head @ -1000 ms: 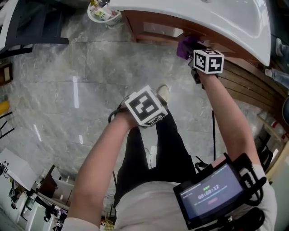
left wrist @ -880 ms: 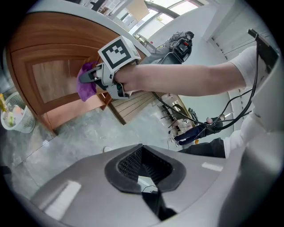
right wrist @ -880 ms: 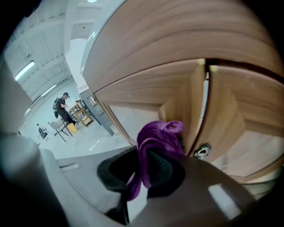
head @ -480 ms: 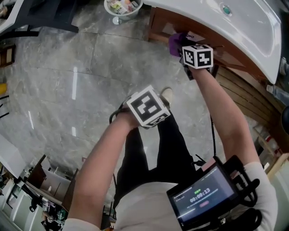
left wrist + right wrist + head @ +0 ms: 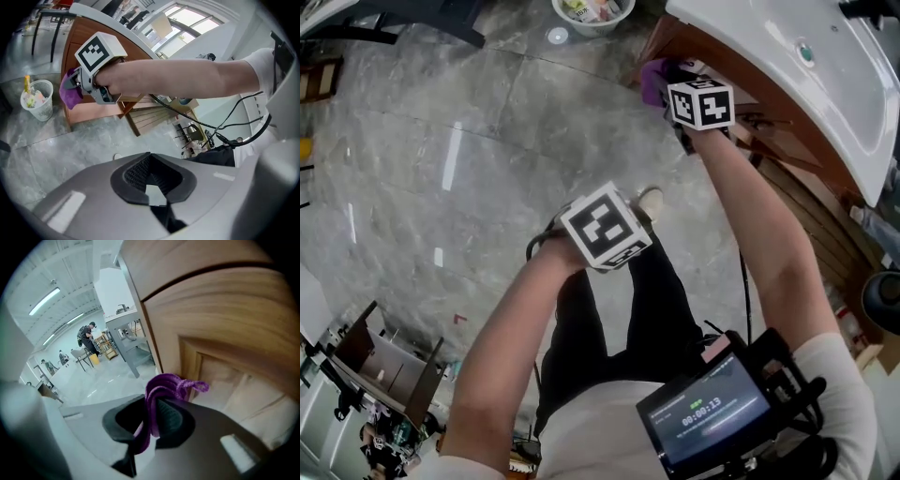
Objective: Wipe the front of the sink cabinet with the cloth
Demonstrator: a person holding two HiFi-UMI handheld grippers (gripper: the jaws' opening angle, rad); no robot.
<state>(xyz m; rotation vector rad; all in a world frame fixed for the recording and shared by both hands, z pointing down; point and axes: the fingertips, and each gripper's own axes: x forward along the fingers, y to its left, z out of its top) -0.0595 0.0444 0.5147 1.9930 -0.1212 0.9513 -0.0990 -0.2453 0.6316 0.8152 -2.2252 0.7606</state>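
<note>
The purple cloth (image 5: 652, 79) is bunched against the wooden sink cabinet front (image 5: 667, 41), near its left corner under the white sink (image 5: 787, 66). My right gripper (image 5: 673, 92) is shut on the cloth (image 5: 161, 389), which presses on the cabinet's panelled wood (image 5: 225, 319). My left gripper (image 5: 600, 230) hangs mid-air above the floor, well back from the cabinet, with its jaws shut on nothing (image 5: 150, 183). The left gripper view shows the right gripper (image 5: 77, 86), the cloth (image 5: 68, 93) and the cabinet (image 5: 77, 40) from the side.
A white mesh waste basket (image 5: 592, 11) with rubbish stands on the grey marble floor (image 5: 441, 141) left of the cabinet. A slatted wooden panel (image 5: 825, 225) runs to the right of the cabinet. The person's legs and a shoe (image 5: 650, 200) are below the grippers.
My right gripper has slid the cloth leftward along the cabinet front toward its left corner. The left gripper has stayed where it was, and the head view has shifted.
</note>
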